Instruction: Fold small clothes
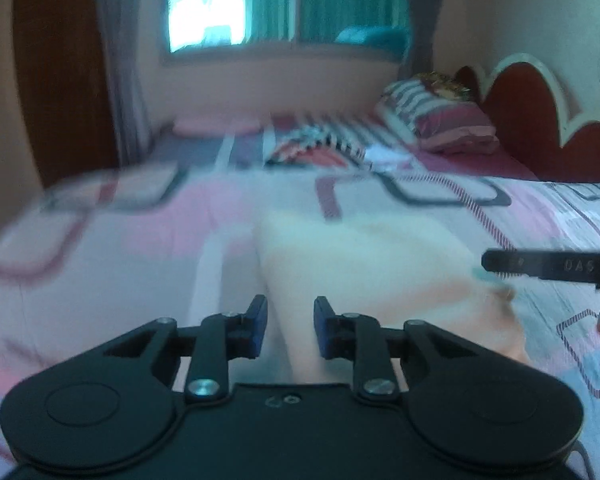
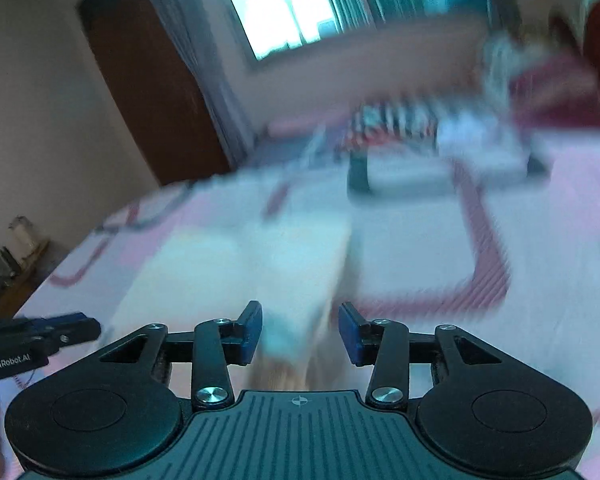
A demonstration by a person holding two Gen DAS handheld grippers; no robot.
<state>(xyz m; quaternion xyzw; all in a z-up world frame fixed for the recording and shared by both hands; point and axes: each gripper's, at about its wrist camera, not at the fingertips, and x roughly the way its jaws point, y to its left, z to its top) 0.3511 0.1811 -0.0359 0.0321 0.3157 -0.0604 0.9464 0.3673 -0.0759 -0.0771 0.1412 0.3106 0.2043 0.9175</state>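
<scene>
Left wrist view: left gripper [image 1: 290,328] jaws apart, holding nothing, above pale cloth [image 1: 364,256] lying flat on bed [image 1: 100,240]. Right gripper [image 1: 540,266] enters at 3 o'clock, near cloth edge. Right wrist view, blurred: right gripper [image 2: 300,330] jaws wide, cloth [image 2: 240,264] at 12 o'clock. Pillows [image 1: 440,116] at 1 o'clock.

A home bedroom; patterned bedspread [image 1: 140,240], pillow [image 1: 440,120], scalloped headboard [image 1: 540,108], curtained window [image 1: 208,4].
</scene>
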